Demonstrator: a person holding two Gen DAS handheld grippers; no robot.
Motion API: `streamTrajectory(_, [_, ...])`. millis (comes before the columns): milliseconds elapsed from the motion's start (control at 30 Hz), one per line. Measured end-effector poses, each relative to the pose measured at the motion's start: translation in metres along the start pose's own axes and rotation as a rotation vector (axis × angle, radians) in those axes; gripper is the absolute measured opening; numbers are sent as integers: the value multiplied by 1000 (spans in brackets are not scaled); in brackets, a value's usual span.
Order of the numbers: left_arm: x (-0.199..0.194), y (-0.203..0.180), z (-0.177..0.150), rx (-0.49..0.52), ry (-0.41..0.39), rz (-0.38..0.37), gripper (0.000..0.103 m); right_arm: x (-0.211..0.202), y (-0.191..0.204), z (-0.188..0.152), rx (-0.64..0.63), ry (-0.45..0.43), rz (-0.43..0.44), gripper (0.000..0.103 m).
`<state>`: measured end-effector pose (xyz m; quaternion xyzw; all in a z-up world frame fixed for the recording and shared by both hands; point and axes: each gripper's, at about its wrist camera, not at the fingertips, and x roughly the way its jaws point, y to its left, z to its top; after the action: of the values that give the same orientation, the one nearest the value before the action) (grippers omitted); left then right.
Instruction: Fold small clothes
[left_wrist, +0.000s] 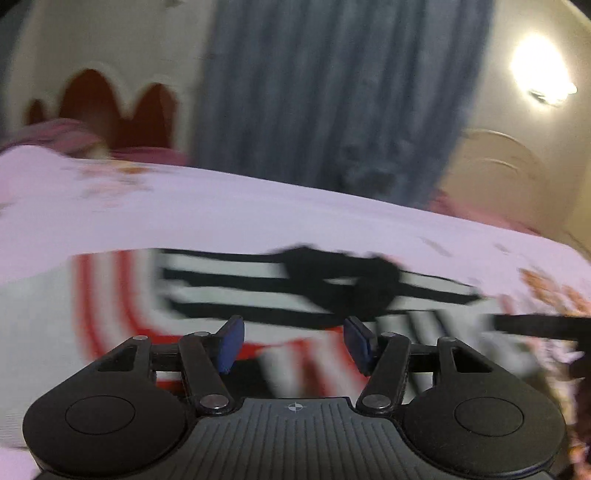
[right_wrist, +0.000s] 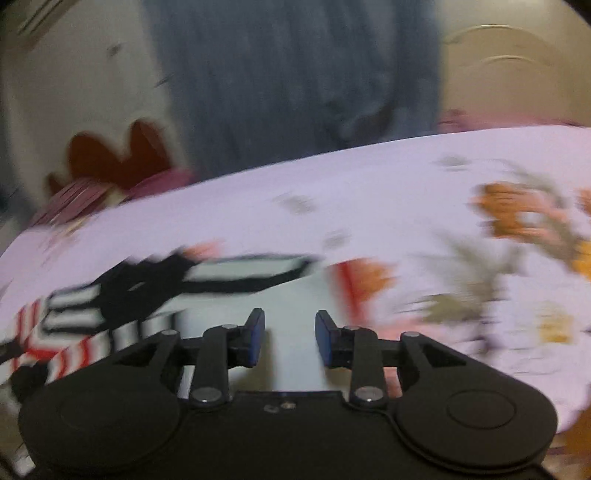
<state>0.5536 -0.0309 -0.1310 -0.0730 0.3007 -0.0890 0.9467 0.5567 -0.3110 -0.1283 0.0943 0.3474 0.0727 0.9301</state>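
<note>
My left gripper (left_wrist: 293, 345) had its jaws spread wide with nothing between them, and my right gripper (right_wrist: 290, 341) stood partly open, also empty; both hovered low over the bed (right_wrist: 369, 184), and both views were smeared, so fine detail was lost to me. Just ahead of the left fingers lay the small garment (left_wrist: 229, 280), a white piece with black stripes across one part, red stripes curving along another and a dark knot or bow near its middle. In the right view the same garment (right_wrist: 122, 295) lay to the left of my fingers, with a plain white patch directly in front of them; I could not tell whether that patch was cloth or sheet. I judged the fold had not properly begun, or stood between folds: nothing was gripped, and the piece looked rumpled rather than squared. The next move, as I read it, called for each gripper to drop onto an edge or corner of the garment and pinch it cleanly, without catching the flowered sheet (right_wrist: 517, 221) beneath. Beyond the garment the bed ran open toward its far edge, giving room to sweep a fold away from me. Past that edge hung a blue curtain (left_wrist: 332, 92), with a lamp (left_wrist: 539, 70) on the wall to its right.
</note>
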Motion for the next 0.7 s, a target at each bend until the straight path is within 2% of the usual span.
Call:
streamTrajectory(67, [16,-20,1,26,22,-45,58,10,23,-2,-49,24,48,35])
streamTrajectory(133, [34,-32,-2,37,65,-61,58,18,43,-4,-121,36,63,42])
streamTrajectory(200, [52,-31,-8,49,123,-50,58,21,48,-5,-172,47,66,43])
streamTrajectory(233, [54,-27,-11,74,116,5,58,23,45,-4,-197,48,42,40])
streamTrajectory(267, [54,-20,-13,93,113,41,58,26,38,-2,-215,40,-40,37])
streamTrajectory(300, [52,-10,-14,104,110,62,58,27,21,3,-189,33,-119,25])
streamTrajectory(333, [51,-4,-16,109,107,75,58,27,2,10,-126,30,-130,0])
streamTrajectory(367, [51,1,-16,124,114,93,59,25,-17,16,-60,35,-149,0])
streamTrajectory(400, [52,3,-15,136,122,124,63,25,-25,20,-49,41,-174,0])
streamTrajectory(433, [54,5,-13,124,124,121,63,24,-29,22,-48,42,-176,0])
streamTrajectory(533, [54,2,-10,110,129,135,63,24,-19,19,-69,40,-205,0])
streamTrajectory(600, [40,-5,-9,117,93,131,63,16,-12,17,-87,47,-207,9])
streamTrajectory(667, [17,-17,-11,127,48,86,63,-5,2,12,-109,18,-187,48])
streamTrajectory(700, [9,-26,-14,143,37,60,63,-10,10,9,-128,9,-176,50])
